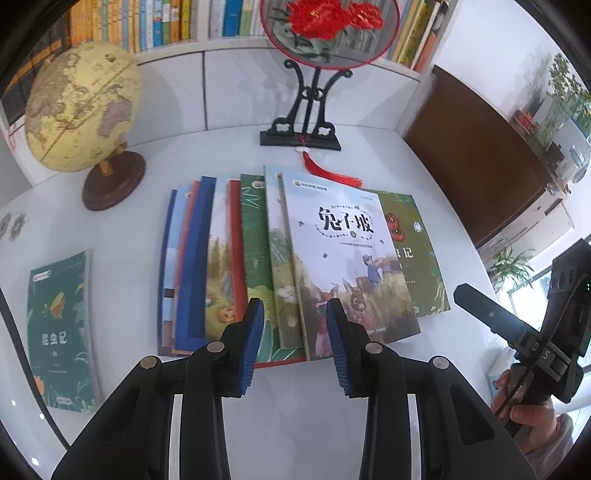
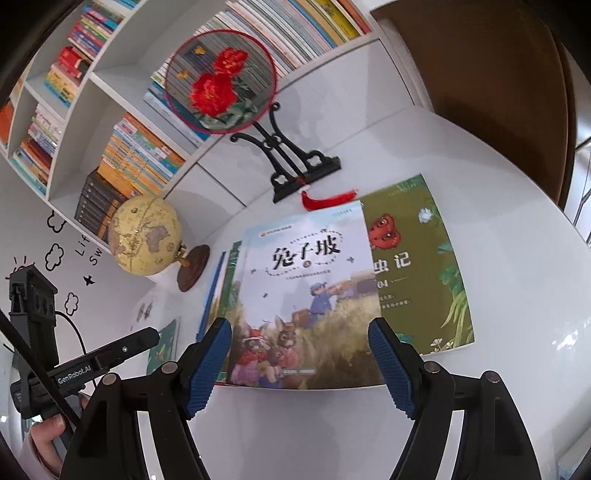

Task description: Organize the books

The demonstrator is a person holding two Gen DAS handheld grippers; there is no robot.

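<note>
Books [image 1: 236,258] lie fanned overlapping on the white table [image 1: 424,177], rabbit book [image 2: 306,291] topmost, so my right gripper [image 2: 299,362] gapes wide, my left gripper [image 1: 295,343] narrower, both empty.

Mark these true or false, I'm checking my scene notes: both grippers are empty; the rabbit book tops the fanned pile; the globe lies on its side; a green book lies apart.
1. Left hand-held gripper and right hand-held gripper hold nothing: true.
2. The rabbit book tops the fanned pile: true.
3. The globe lies on its side: false, it stands upright on its base.
4. The green book lies apart, left of the pile: true.
5. The embroidered fan lies flat: false, it stands in its stand.
</note>
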